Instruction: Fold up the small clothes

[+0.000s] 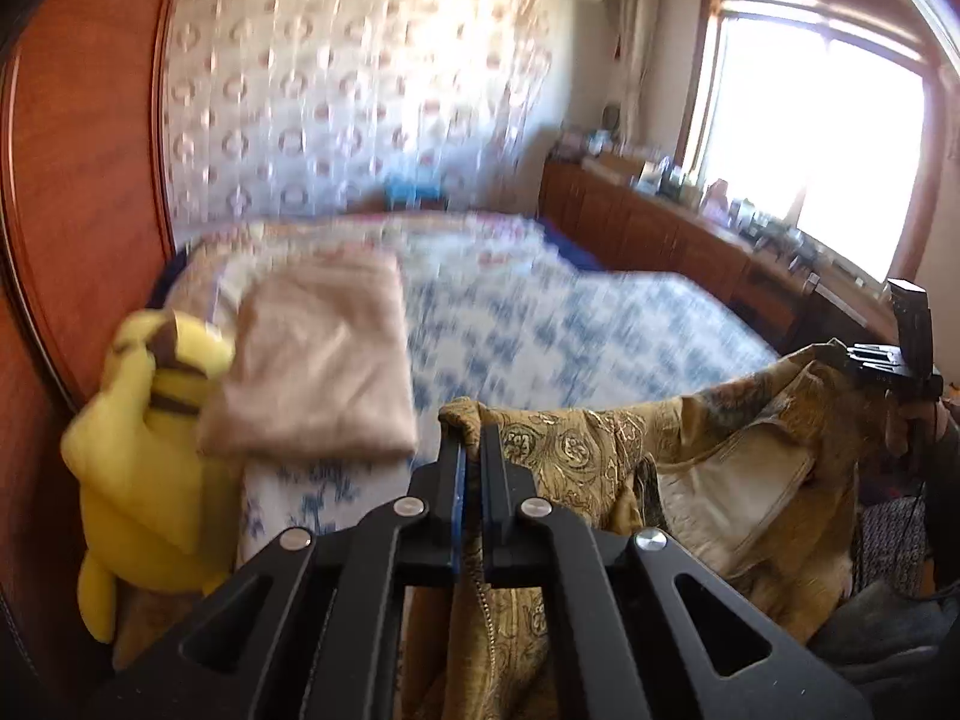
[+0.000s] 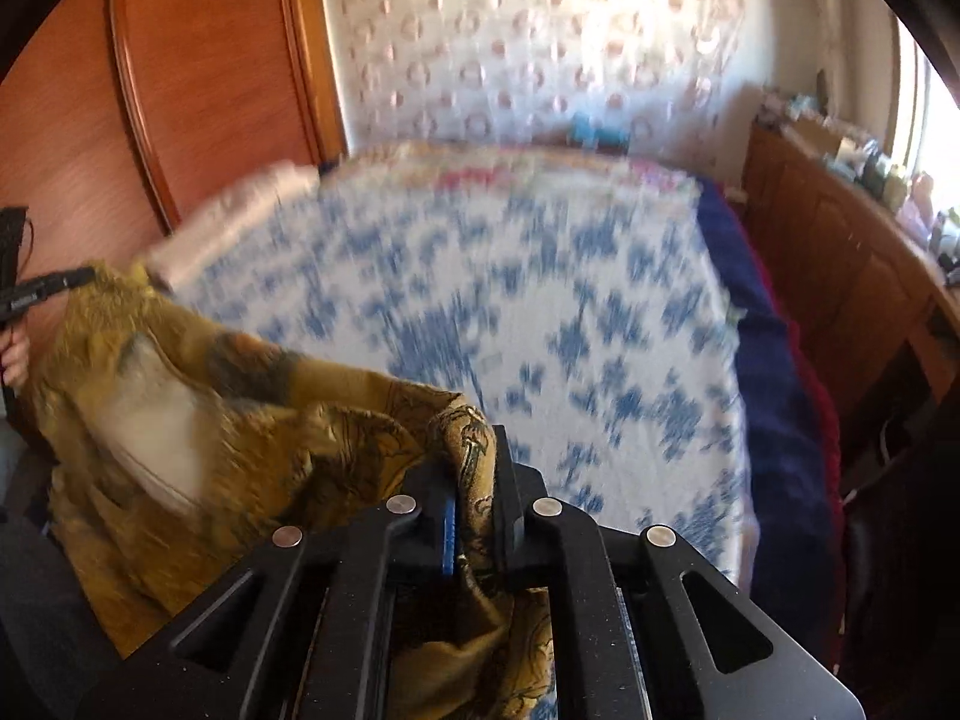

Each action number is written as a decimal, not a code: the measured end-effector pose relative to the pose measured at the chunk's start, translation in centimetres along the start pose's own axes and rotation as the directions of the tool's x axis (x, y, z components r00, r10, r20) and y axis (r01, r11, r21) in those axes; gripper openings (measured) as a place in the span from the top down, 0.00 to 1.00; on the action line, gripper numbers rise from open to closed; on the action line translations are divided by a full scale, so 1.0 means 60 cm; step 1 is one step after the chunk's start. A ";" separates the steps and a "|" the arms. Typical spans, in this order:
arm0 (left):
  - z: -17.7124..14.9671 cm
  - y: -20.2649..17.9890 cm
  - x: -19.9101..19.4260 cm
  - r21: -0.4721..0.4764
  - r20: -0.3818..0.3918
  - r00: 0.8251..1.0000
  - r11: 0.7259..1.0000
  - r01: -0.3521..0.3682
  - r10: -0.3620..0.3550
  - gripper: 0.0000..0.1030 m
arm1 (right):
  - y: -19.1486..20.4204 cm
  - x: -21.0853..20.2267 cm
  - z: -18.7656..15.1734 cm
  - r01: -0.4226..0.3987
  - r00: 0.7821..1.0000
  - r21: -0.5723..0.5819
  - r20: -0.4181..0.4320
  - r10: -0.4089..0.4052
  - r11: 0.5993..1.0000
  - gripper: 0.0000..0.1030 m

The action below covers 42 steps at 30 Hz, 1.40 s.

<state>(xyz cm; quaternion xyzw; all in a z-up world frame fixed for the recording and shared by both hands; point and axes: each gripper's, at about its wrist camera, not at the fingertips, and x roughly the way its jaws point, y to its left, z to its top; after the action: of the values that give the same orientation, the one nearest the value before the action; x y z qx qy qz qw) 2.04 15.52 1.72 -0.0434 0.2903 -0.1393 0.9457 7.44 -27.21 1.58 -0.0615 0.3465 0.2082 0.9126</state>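
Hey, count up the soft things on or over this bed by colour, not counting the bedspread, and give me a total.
Gold: 1, the patterned garment, held up between the left gripper and the right gripper, both with jaws shut on it.
Beige: 1, the folded cloth.
Yellow: 1, the plush toy.
Total: 3

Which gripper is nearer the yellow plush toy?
Left. The left gripper, shut on the gold garment, has the yellow plush toy close beside it. The right gripper grips the garment's far end, farther away.
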 end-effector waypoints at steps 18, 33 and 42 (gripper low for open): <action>0.184 -0.045 -0.214 0.087 0.343 0.939 0.996 -0.027 -0.004 1.00 | 0.055 -0.299 0.154 0.061 0.930 -0.107 0.366 -0.018 0.992 0.95; 0.273 -0.038 -0.240 0.078 0.448 0.894 0.995 -0.068 0.026 1.00 | 0.059 -0.366 0.249 0.060 0.883 -0.127 0.470 0.006 0.990 0.95; 0.294 0.034 -0.095 0.016 0.355 0.926 0.989 -0.146 0.131 1.00 | 0.015 -0.253 0.298 0.098 0.919 -0.122 0.393 -0.043 0.988 0.95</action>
<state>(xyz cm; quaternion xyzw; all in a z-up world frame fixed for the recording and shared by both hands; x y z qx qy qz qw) 7.90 19.14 19.04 -0.0271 0.1154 -0.0682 0.9906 7.69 -26.93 25.06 -0.0949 0.1407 0.2069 0.9635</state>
